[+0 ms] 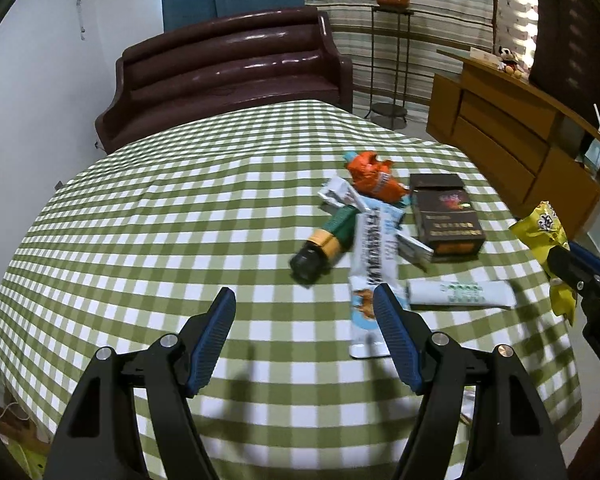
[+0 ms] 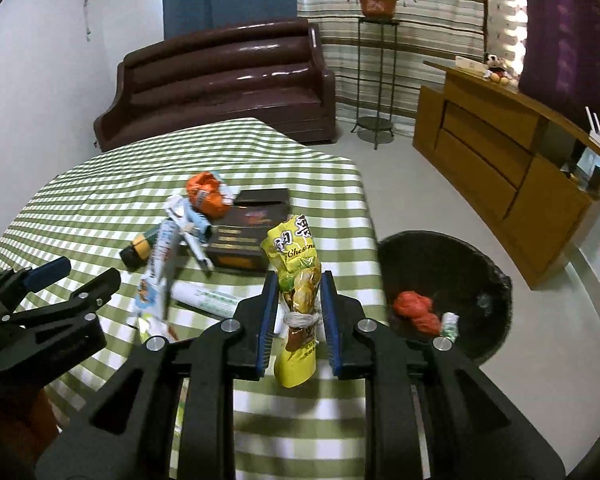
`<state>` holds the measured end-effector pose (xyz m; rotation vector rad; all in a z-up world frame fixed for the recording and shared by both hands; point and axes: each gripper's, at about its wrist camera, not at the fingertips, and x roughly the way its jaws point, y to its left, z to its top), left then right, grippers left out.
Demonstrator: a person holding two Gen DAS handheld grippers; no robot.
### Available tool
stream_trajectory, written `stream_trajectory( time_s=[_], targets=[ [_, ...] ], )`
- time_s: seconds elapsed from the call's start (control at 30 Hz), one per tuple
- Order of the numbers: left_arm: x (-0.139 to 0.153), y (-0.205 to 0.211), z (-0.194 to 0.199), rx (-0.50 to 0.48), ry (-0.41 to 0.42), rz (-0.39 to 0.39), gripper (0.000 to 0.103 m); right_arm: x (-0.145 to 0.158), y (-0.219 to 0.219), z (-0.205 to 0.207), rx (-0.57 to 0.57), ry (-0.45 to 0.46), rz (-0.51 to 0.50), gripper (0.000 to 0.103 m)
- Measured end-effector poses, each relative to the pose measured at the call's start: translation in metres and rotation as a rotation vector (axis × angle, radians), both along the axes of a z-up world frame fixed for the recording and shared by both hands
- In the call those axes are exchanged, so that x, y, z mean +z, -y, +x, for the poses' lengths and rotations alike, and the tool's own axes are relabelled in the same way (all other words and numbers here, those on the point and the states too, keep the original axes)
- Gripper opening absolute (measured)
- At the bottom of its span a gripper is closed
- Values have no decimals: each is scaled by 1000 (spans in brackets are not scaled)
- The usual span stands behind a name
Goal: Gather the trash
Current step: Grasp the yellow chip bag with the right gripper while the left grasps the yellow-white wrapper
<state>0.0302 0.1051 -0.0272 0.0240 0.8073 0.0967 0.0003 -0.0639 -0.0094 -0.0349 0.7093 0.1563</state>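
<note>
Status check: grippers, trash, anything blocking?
Right gripper shut on yellow chestnut bag, above table edge. Left gripper open, empty, over the pile. Black bin beside table, nothing in the way.

the desk (image 1: 140,208) is covered with a green and white checked cloth. a cluster of litter lies on it toward the right side: a crumpled orange wrapper (image 1: 374,178) at the far end, a dark box (image 1: 446,216) just beside it, a small bottle (image 1: 322,242) with a black cap lying on its side, a long white and blue wrapper (image 1: 374,264) lying partly over the bottle, and a white tube (image 1: 460,294) nearest the front. the left half of the cloth is bare. on the floor (image 2: 540,360) beside the desk stands a black bin (image 2: 488,276).
</note>
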Motion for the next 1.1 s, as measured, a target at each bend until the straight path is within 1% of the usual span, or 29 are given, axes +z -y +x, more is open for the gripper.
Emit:
stream_trajectory(
  time_s=[0.13,0.27,0.43,0.47,0.53,0.63,0.7,0.8,0.83,0.87,0.9,0.97,1.0,1.07,1.1],
  targets=[
    [2,16,-8,-16,4,14,69,1,18,-7,-14,7,-6,21],
    [0,34,-16,-31,-9,26,69,1,35,-15,-29,14,-7,21],
    [-8,54,-22,-33,-51,24,70,0,53,-23,-42,16,4,21],
    [-10,57,-23,-34,-59,22,72,0,55,-24,-44,18,5,21],
    [-14,66,-25,-36,-73,23,72,0,61,-27,-47,23,14,21],
    [-20,79,-27,-50,-81,45,73,1,66,-30,-48,30,27,21],
    [-24,84,-28,-54,-100,51,73,2,67,-32,-44,32,37,21],
    [-30,83,-32,-49,-124,38,72,2,67,-33,-36,33,46,21],
    [-31,80,-34,-44,-126,31,71,2,66,-33,-34,33,48,21],
    [-30,78,-36,-41,-123,21,66,2,65,-33,-32,33,49,21],
    [-30,77,-39,-41,-120,14,63,2,65,-33,-31,33,50,21],
    [-30,74,-43,-51,-117,-6,50,2,65,-33,-30,33,52,21],
    [-30,73,-45,-58,-116,-20,46,1,65,-33,-30,33,51,21],
    [-30,71,-48,-71,-116,-41,36,1,65,-33,-31,31,53,21],
    [-30,71,-50,-82,-114,-52,33,1,65,-34,-30,30,53,21]
  ],
)
